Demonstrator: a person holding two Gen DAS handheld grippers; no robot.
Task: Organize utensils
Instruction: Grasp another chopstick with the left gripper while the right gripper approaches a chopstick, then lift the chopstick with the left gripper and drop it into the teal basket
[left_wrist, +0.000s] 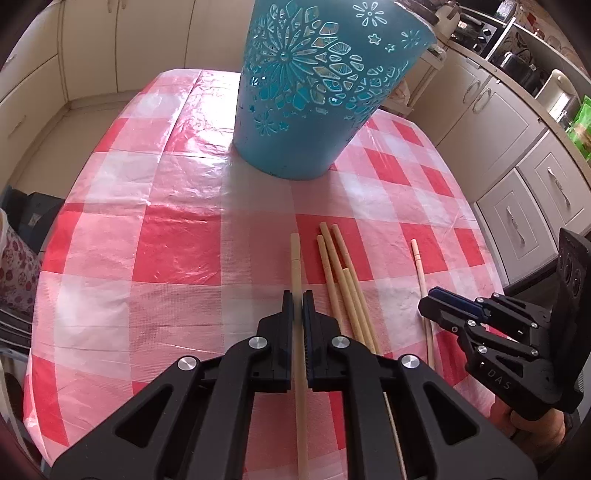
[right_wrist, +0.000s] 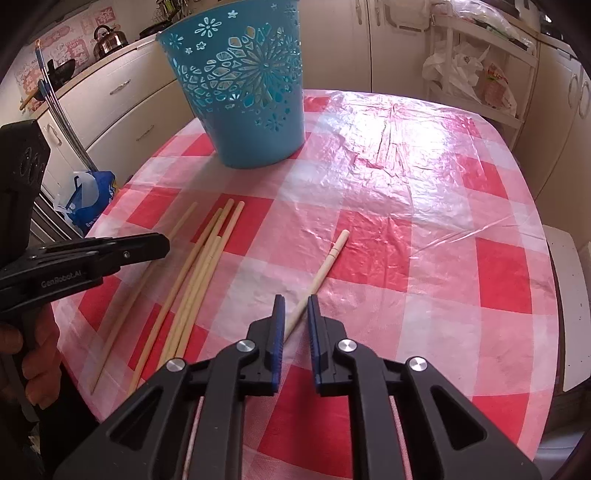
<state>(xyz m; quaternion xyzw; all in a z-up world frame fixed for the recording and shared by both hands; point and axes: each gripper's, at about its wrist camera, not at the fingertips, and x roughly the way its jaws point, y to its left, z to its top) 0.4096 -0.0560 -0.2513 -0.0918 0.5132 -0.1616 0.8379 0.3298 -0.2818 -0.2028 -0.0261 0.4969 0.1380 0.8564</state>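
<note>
Left wrist view: left tool (left_wrist: 298, 295) clamped on one chopstick (left_wrist: 295, 258) lying on the bench (left_wrist: 177, 236). Right tool (right_wrist: 294, 301) narrowly parted, straddling a lone chopstick (right_wrist: 325, 264). Bundle of chopsticks (right_wrist: 207, 254) between them, blue basket (right_wrist: 255, 122) beyond.

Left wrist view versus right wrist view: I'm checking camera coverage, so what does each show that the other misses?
Only the left wrist view shows the left gripper shut on a chopstick. Only the right wrist view shows the right gripper open around a lone chopstick, plus a kettle. Both show the blue basket and the chopstick bundle.
</note>
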